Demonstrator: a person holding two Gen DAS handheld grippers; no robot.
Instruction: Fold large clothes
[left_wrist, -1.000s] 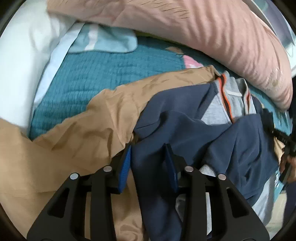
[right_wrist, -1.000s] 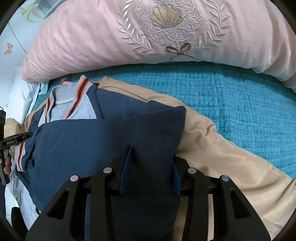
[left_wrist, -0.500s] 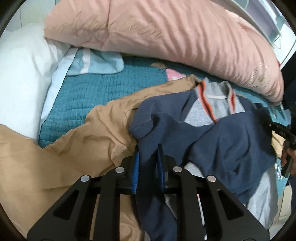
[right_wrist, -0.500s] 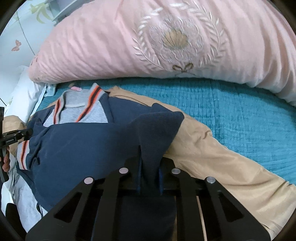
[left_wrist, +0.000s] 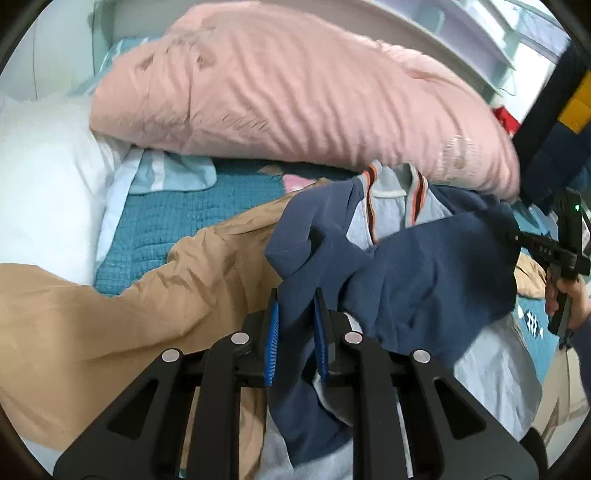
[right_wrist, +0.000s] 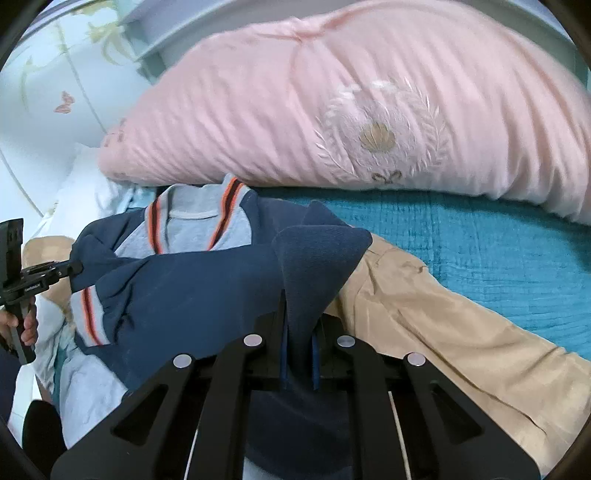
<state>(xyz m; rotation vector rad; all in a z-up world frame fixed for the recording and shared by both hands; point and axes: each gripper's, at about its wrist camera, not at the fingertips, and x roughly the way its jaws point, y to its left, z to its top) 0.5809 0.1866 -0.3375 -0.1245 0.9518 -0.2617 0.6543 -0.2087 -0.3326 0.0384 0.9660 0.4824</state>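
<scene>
Left hand-held gripper (left_wrist: 295, 325) clamped on navy sweater (left_wrist: 424, 280) above tan sheet (left_wrist: 129, 325), pink pillow (left_wrist: 295, 103) behind.

Both grippers pinch the navy sweater (left_wrist: 424, 280): the left gripper (left_wrist: 295, 306) with jaws nearly together on one edge, the right gripper (right_wrist: 298, 328) with jaws clamped on the opposite edge.

Navy jacket (right_wrist: 192, 295) hem cut off below; pink pillow (left_wrist: 295, 103) embroidery blurred.

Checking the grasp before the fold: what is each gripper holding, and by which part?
Both grip the navy sweater: left gripper and right gripper each pinch a bunched fold of fabric.
</scene>
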